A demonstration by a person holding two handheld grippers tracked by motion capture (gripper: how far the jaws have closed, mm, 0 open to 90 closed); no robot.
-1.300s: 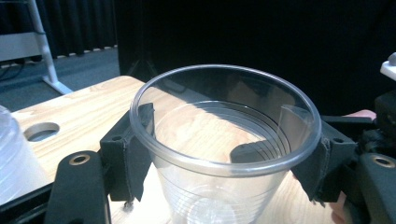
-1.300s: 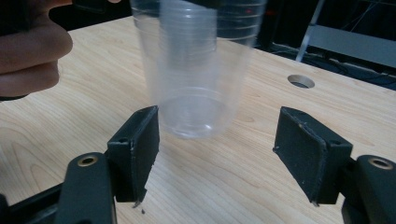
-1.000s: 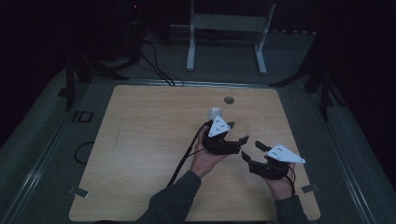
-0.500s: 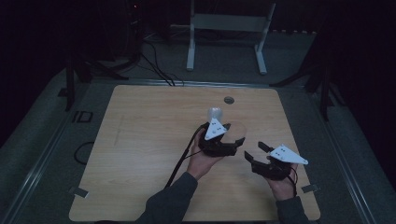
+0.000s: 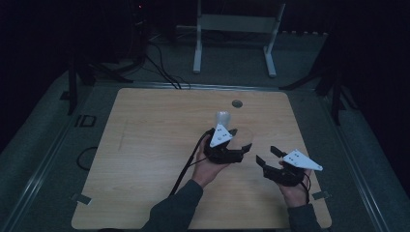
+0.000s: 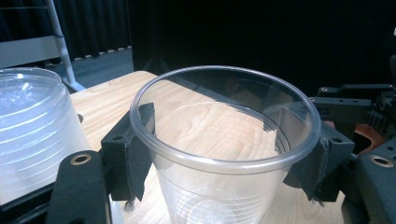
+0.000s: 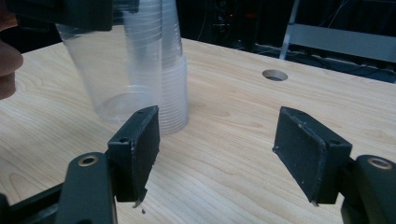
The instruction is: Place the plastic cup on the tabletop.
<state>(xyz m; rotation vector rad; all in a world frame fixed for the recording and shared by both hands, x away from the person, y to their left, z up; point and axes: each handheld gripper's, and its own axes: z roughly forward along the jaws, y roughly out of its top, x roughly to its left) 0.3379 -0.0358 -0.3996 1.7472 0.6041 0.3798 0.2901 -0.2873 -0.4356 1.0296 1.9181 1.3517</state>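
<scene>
L tongs (image 6: 224, 154) clamp a clear plastic cup (image 6: 224, 140) at its rim, upright, mid wooden table (image 5: 145, 145), w/ a stack of clear cups (image 6: 32, 135) just beside. R tongs (image 7: 217, 154) gape wide w/ nothing between, near right.

The high view is dim and murky with black surroundings, while both gripper views are brighter and fairly sharp.

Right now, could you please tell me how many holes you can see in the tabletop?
1: a round hole near the table's far edge, beyond the stack of clear cups. Hands and claws cover some surface, so another could be hidden.
</scene>
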